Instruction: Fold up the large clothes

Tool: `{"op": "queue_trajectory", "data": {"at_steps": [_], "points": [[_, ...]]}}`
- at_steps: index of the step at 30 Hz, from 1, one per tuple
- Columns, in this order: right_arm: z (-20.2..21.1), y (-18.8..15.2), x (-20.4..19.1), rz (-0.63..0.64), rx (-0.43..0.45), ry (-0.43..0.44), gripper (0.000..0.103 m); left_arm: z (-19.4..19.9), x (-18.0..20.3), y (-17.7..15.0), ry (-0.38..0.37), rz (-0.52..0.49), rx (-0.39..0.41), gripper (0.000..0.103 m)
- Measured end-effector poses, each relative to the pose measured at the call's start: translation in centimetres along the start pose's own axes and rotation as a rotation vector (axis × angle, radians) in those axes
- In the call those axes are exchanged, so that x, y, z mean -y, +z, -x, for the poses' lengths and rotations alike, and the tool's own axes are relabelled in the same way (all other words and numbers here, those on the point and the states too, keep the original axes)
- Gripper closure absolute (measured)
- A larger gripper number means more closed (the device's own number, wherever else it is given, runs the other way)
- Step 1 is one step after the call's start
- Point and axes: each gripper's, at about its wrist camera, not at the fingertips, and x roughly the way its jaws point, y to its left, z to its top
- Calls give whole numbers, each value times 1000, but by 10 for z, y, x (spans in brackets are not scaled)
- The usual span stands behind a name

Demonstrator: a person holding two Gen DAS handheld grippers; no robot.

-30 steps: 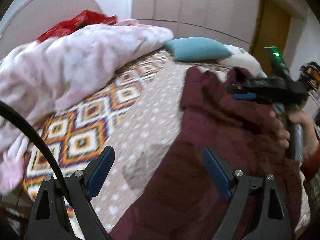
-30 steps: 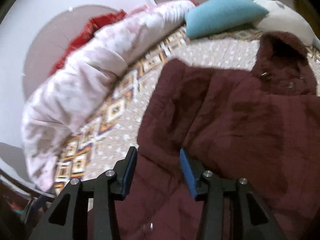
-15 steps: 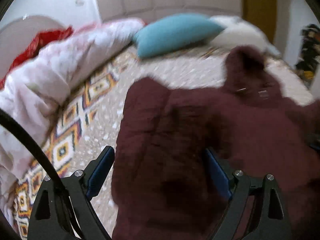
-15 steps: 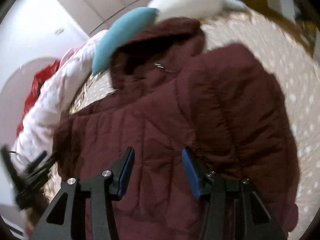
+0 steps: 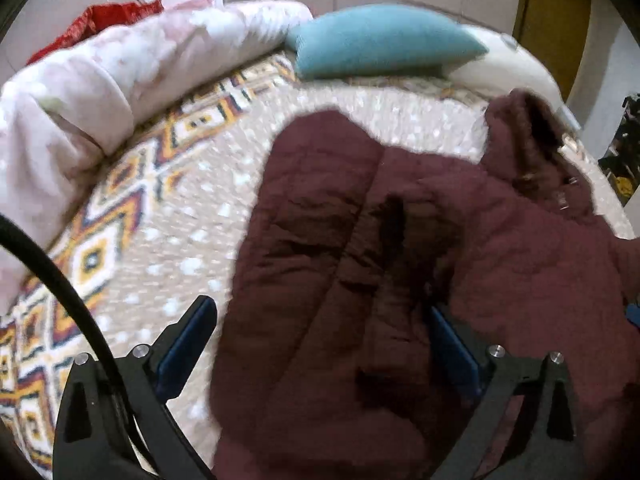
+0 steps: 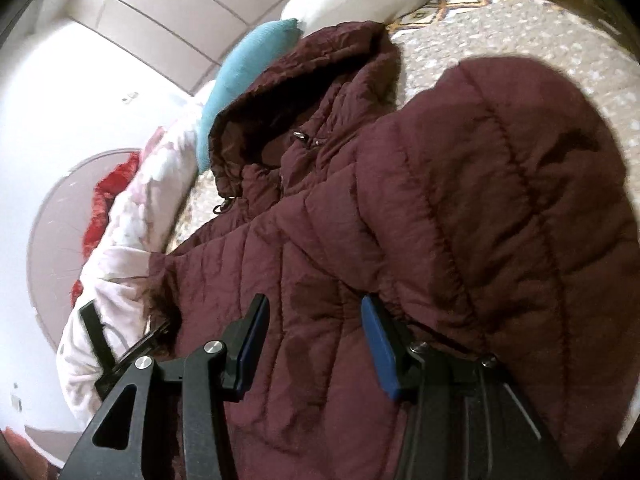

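Swung round within the last second: both cameras now close over the maroon puffer jacket [image 6: 400, 208], spread on the bed [image 5: 168, 248], hood [image 6: 304, 92] toward the teal pillow [image 5: 380, 46]. Left tongs [image 5: 320, 344] gaping wide over the near sleeve fold, gripping nothing. Right tongs [image 6: 312, 344] parted too, blue pads either side of a quilted panel, not clamped. Best to pinch one full seam ridge rather than slippery shell, lift both edges level, fold toward the middle. Beyond, pink duvet [image 5: 100, 80] heaped along the bed's far side.
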Motion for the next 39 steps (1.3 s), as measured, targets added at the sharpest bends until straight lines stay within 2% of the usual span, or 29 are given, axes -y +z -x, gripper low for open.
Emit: {"op": "queue_trajectory", "data": {"at_steps": [4,8,10,12,14,17,19,22,24,25,28,31,34,36,39], "points": [[76,4,-32,77,92,-65,48,74,-5,-10,-22,-23,91,2],[176,14,-79,154,200,-134,48,162,-8,-27,-35,-87,180,2],[237,21,-108,185,283,-166,48,204,-12,-28,-47,-107,216,2],[315,26,-141,194,396,-160,47,251,-17,-24,-37,-122,276,2],[381,26,-171,202,493,-153,42,311,-28,-16,-18,-138,364,2],[485,17,-220,254,636,-201,35,394,-49,-8,24,-140,477,2],[548,5,-252,297,728,-283,35,447,-68,0,63,-130,532,2],[632,-16,-288,323,863,-361,33,525,-100,13,146,-89,601,2],[677,-27,-305,311,942,-415,31,569,-119,22,190,-63,632,2],[708,-35,-317,299,996,-445,30,595,-130,28,223,-51,651,2],[766,-50,-343,268,1101,-522,27,651,-150,44,329,-22,691,1],[796,-57,-367,283,1161,-546,21,692,-170,59,361,17,700,1],[792,-55,-379,307,1178,-562,17,707,-178,62,352,52,738,0],[773,-43,-378,322,1138,-555,16,699,-178,61,317,73,749,0],[729,-28,-371,347,1057,-560,16,660,-168,62,252,64,725,0]]}}
